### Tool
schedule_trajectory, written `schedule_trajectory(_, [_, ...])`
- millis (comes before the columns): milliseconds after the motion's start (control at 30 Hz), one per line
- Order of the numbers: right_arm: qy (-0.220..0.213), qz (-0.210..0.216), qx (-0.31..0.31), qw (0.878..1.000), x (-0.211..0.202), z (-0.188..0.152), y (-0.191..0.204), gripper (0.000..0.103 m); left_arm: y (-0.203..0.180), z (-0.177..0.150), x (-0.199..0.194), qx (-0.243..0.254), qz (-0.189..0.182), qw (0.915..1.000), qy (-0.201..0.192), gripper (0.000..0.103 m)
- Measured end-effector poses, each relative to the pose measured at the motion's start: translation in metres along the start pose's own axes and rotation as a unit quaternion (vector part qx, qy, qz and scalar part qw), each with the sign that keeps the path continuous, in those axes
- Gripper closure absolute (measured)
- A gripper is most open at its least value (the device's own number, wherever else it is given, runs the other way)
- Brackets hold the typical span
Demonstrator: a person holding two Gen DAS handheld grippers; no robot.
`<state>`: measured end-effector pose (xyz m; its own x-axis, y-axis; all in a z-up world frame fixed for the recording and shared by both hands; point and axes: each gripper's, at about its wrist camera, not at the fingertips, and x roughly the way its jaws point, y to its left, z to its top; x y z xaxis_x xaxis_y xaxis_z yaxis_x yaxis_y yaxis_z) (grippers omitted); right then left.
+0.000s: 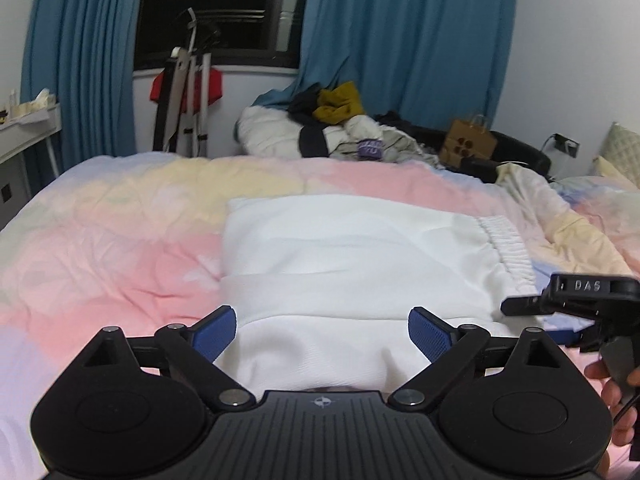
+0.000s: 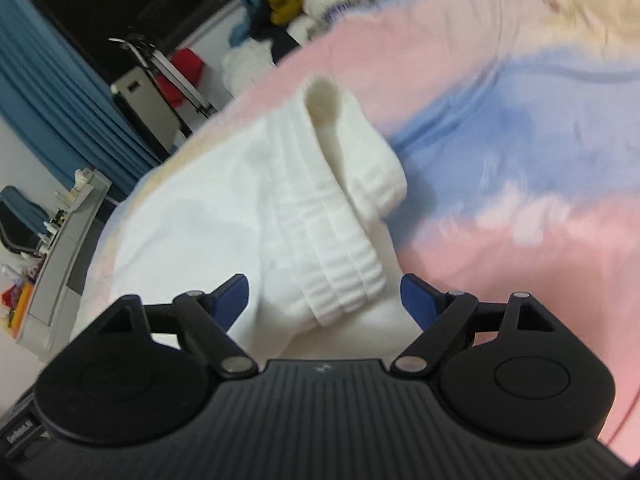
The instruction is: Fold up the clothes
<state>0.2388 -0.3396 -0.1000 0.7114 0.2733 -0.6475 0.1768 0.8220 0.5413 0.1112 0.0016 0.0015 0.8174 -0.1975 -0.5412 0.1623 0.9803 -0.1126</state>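
A white garment (image 1: 344,264) lies folded on the pastel quilt (image 1: 120,240), its gathered elastic waistband (image 1: 508,248) at the right. My left gripper (image 1: 322,334) hangs open above the garment's near fold, its blue pads (image 1: 216,336) clear of the cloth. In the right wrist view the same white garment (image 2: 208,240) shows its ribbed waistband (image 2: 340,216) doubled over. My right gripper (image 2: 324,300) is open over the waistband's near end, nothing pinched. That right gripper (image 1: 576,300) also appears at the right edge of the left wrist view, held by a hand (image 1: 612,380).
A pile of loose clothes (image 1: 340,120) and a brown paper bag (image 1: 468,144) sit at the far end of the bed. Blue curtains (image 1: 400,40) frame a dark window. A folded rack (image 1: 188,92) leans by the wall; a white desk (image 1: 24,128) stands at left.
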Motion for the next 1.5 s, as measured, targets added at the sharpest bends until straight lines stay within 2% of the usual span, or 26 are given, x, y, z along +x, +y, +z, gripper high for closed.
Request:
schedule_trajectory(100, [0.009, -0.022, 0.009, 1.0, 0.013, -0.005, -0.006, 0.018, 0.01, 0.002, 0.004, -0.013, -0.001, 0.9999, 0.009, 0.009])
schedule_trajectory(333, [0.014, -0.002, 0.051, 0.999, 0.028, -0.008, -0.015, 0.016, 0.021, -0.005, 0.018, -0.028, 0.003, 0.9991, 0.032, 0.009])
schedule_trajectory(533, [0.001, 0.061, 0.016, 0.998, 0.018, -0.006, 0.008, 0.015, 0.029, -0.01, 0.028, -0.057, -0.012, 0.9975, 0.041, 0.009])
schedule_trajectory(633, [-0.019, 0.089, 0.029, 0.995, 0.01, -0.002, 0.009, 0.015, 0.032, -0.012, 0.029, -0.063, -0.014, 0.9972, 0.037, 0.008])
schedule_trajectory(700, [-0.012, 0.078, 0.059, 0.995, 0.017, -0.003, -0.002, 0.015, 0.033, -0.013, 0.029, -0.067, -0.017, 0.9971, 0.033, 0.008])
schedule_trajectory(767, [0.008, 0.048, 0.082, 0.995, 0.028, -0.004, -0.012, 0.016, 0.033, -0.014, 0.028, -0.07, -0.018, 0.997, 0.028, 0.008])
schedule_trajectory(833, [0.013, 0.036, 0.09, 0.995, 0.035, -0.005, -0.019, 0.016, 0.033, -0.014, 0.028, -0.07, -0.016, 0.9972, 0.023, 0.008])
schedule_trajectory(900, [0.013, 0.041, 0.09, 0.995, 0.036, -0.005, -0.018, 0.016, 0.032, -0.015, 0.029, -0.068, -0.013, 0.9974, 0.02, 0.008])
schedule_trajectory(1067, [-0.014, 0.098, 0.042, 0.994, 0.019, -0.003, 0.006, 0.015, 0.034, -0.017, 0.035, -0.071, -0.006, 0.9973, 0.018, 0.007])
schedule_trajectory(1133, [-0.021, 0.11, 0.058, 0.992, 0.018, -0.002, 0.003, 0.015, 0.033, -0.017, 0.038, -0.07, -0.004, 0.9974, 0.019, 0.006])
schedule_trajectory(1233, [-0.002, 0.096, 0.092, 0.991, 0.035, 0.0, -0.011, 0.015, 0.03, -0.017, 0.043, -0.062, -0.002, 0.9977, 0.027, 0.006])
schedule_trajectory(1300, [0.01, 0.082, 0.093, 0.992, 0.048, 0.0, -0.016, 0.016, 0.031, -0.018, 0.046, -0.061, 0.0, 0.9976, 0.033, 0.006])
schedule_trajectory(1400, [0.02, 0.067, 0.069, 0.995, 0.058, 0.0, -0.011, 0.016, 0.04, -0.018, 0.054, -0.087, -0.005, 0.995, 0.047, 0.006])
schedule_trajectory(1500, [0.02, 0.079, 0.072, 0.994, 0.06, 0.002, -0.009, 0.015, 0.049, -0.02, 0.062, -0.116, -0.014, 0.9915, 0.058, 0.005])
